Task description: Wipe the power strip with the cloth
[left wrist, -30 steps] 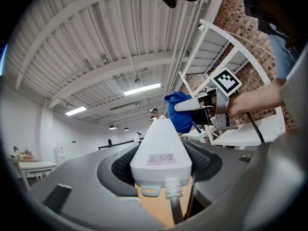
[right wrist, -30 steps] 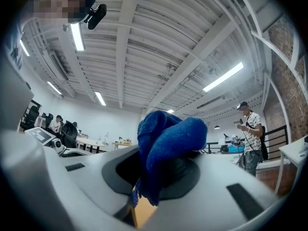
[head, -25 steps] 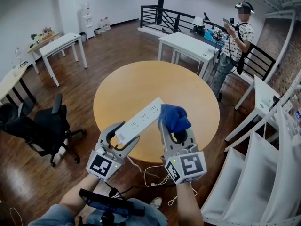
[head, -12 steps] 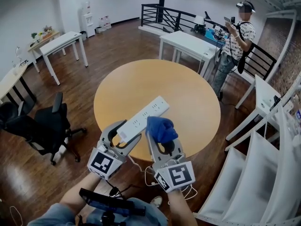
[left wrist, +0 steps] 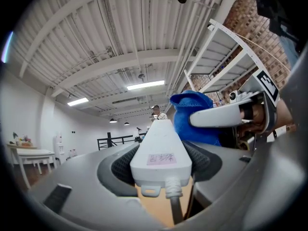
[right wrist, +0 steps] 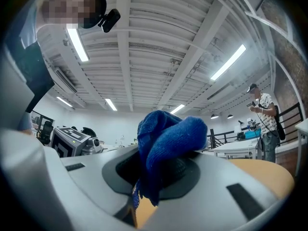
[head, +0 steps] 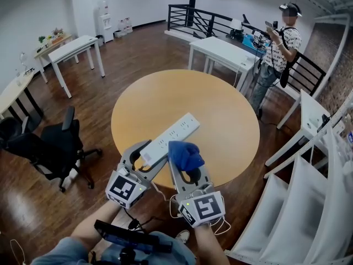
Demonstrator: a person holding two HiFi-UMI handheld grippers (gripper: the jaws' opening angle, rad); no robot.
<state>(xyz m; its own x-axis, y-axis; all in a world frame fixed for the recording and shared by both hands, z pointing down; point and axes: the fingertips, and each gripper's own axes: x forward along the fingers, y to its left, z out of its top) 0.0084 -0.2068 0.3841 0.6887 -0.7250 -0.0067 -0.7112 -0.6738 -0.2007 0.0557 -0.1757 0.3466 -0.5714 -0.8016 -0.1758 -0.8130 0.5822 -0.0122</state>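
Two-handed, working over the near edge of a round wooden table [head: 220, 109] in a wood-floored room among white desks [head: 71, 48]. Reaching out level, side by side: clamping the left gripper [head: 148, 156] on the cord end of the power strip [head: 176, 132], pinching the blue cloth [head: 185, 153] in the right gripper [head: 185, 162] just beside it. Aiming the strip's long axis away-right, toward the table's middle.

table's [head: 220, 106] far half open, power strip [head: 172, 136] slanting over near edge, cloth [head: 185, 155] beside it
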